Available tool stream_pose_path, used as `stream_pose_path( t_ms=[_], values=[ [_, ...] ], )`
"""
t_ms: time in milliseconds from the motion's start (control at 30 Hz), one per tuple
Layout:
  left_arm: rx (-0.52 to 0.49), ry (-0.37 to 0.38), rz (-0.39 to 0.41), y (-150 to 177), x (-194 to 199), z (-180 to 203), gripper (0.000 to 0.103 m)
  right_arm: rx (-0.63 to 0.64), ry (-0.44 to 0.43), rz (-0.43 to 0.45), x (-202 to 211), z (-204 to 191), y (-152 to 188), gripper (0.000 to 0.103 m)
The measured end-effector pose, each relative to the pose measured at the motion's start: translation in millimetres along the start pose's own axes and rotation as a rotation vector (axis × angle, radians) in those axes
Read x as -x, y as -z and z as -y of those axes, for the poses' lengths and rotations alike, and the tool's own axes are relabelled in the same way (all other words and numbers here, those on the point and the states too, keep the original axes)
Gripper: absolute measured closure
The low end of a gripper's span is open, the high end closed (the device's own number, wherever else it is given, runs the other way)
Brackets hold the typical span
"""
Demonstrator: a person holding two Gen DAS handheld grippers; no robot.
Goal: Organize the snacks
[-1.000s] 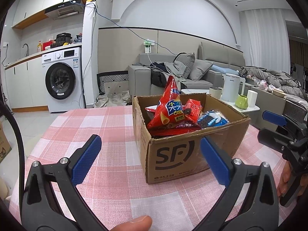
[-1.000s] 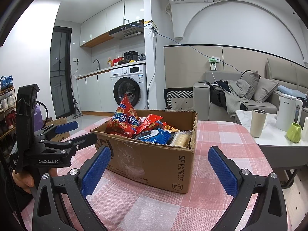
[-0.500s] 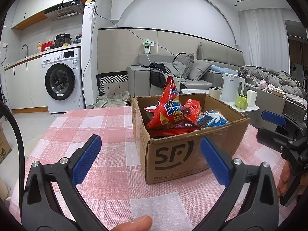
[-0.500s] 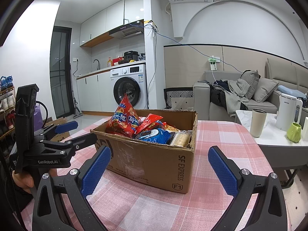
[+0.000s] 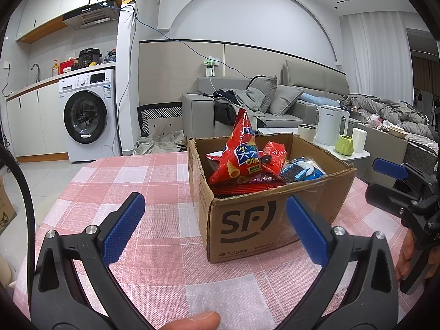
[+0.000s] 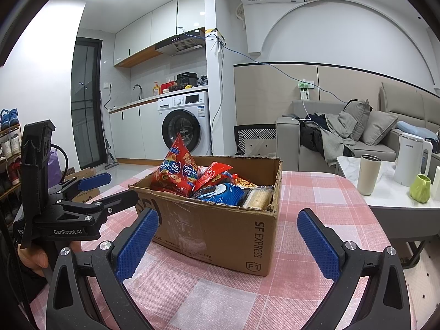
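Note:
An open cardboard SF box [image 5: 264,217] [image 6: 220,228] stands on the pink checked tablecloth [image 5: 154,181]. It holds snack packs: a tall red chips bag [image 5: 242,154] [image 6: 177,170], a smaller red pack [image 5: 275,154] [image 6: 213,174], a blue cookie pack [image 5: 301,172] [image 6: 225,192] and a pale wafer pack [image 6: 258,198]. My left gripper [image 5: 214,225] is open and empty in front of the box's left corner. My right gripper [image 6: 227,236] is open and empty, facing the box's other side.
A side table [image 6: 385,198] to the right of the dining table carries a tumbler [image 6: 370,174], a white kettle [image 6: 411,162] and a green cup [image 6: 419,188]. A sofa [image 5: 247,110] and a washing machine [image 5: 88,115] stand behind.
The left wrist view has shifted very slightly; the box appears a touch further left. Both grippers stay open and nothing was picked up.

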State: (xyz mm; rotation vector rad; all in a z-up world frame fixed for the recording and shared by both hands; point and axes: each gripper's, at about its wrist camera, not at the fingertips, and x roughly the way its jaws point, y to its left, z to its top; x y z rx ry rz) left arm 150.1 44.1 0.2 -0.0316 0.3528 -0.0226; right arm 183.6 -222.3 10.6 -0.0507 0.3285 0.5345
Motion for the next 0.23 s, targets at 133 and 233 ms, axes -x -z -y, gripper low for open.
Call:
stream_pose_path(
  t_ms=[133, 233],
  values=[
    [0.001, 0.003, 0.0, 0.3, 0.0, 0.2, 0.001, -0.001, -0.001, 0.0, 0.1, 0.0, -0.1, 0.0],
    [-0.002, 0.006, 0.003, -1.2, 0.2, 2.4, 0.001, -0.003, -0.001, -0.003, -0.3, 0.1, 0.3, 0.0]
  ],
)
